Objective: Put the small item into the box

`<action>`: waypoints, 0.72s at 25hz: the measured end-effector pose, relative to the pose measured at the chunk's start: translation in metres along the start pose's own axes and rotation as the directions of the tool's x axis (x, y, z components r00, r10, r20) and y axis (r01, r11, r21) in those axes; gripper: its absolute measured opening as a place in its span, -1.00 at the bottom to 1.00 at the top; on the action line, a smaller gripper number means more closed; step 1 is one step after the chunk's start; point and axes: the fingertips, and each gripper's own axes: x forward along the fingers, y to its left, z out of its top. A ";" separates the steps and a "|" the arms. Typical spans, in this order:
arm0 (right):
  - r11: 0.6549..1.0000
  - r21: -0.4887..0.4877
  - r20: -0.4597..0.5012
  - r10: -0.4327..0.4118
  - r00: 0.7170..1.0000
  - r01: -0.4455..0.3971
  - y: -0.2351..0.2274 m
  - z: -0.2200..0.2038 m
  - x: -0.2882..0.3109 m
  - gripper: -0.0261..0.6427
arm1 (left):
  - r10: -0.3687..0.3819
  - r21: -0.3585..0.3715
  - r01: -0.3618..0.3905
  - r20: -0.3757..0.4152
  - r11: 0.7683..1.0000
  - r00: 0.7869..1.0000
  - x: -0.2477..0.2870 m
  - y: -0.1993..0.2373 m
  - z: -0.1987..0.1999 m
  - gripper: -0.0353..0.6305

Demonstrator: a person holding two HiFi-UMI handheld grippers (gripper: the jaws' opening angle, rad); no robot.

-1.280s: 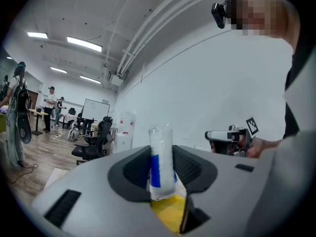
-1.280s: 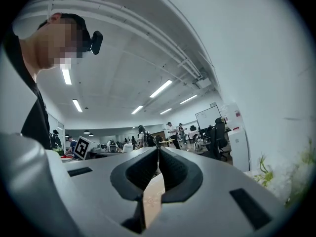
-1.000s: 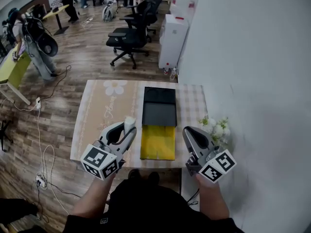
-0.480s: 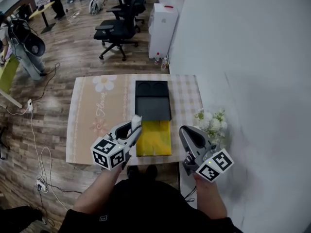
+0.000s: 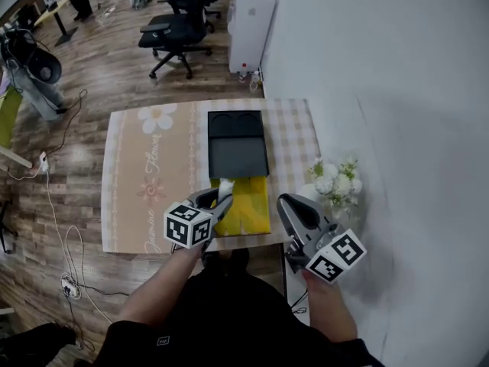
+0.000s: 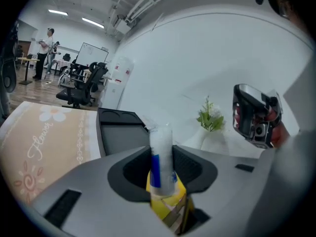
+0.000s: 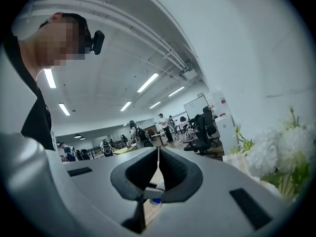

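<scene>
A box lies open in the middle of the table, with a black tray part (image 5: 238, 153) at the far end and a yellow part (image 5: 250, 209) at the near end. My left gripper (image 5: 221, 203) is shut on a small white tube with a blue label (image 5: 225, 195), which stands upright between the pads (image 6: 161, 152). It hovers over the left edge of the yellow part (image 6: 168, 206). My right gripper (image 5: 289, 207) hangs off the table's near right corner. Its jaws meet at the tips (image 7: 158, 154) with nothing between them.
A beige flowered tablecloth (image 5: 149, 174) covers the table. White flowers (image 5: 335, 180) stand at the right by the white wall. Office chairs (image 5: 172, 29), a white cabinet (image 5: 248, 21) and people are farther back. Cables run over the wooden floor (image 5: 53, 197) at the left.
My left gripper has carried the tube to the right, from above the tablecloth to the yellow part of the box. The right gripper has barely moved.
</scene>
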 end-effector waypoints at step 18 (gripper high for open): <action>0.996 0.060 0.007 -0.066 0.998 0.065 -0.032 -0.014 -0.022 -0.81 | 0.075 0.200 0.009 -0.412 0.980 0.908 0.077 0.013 -0.080 -0.47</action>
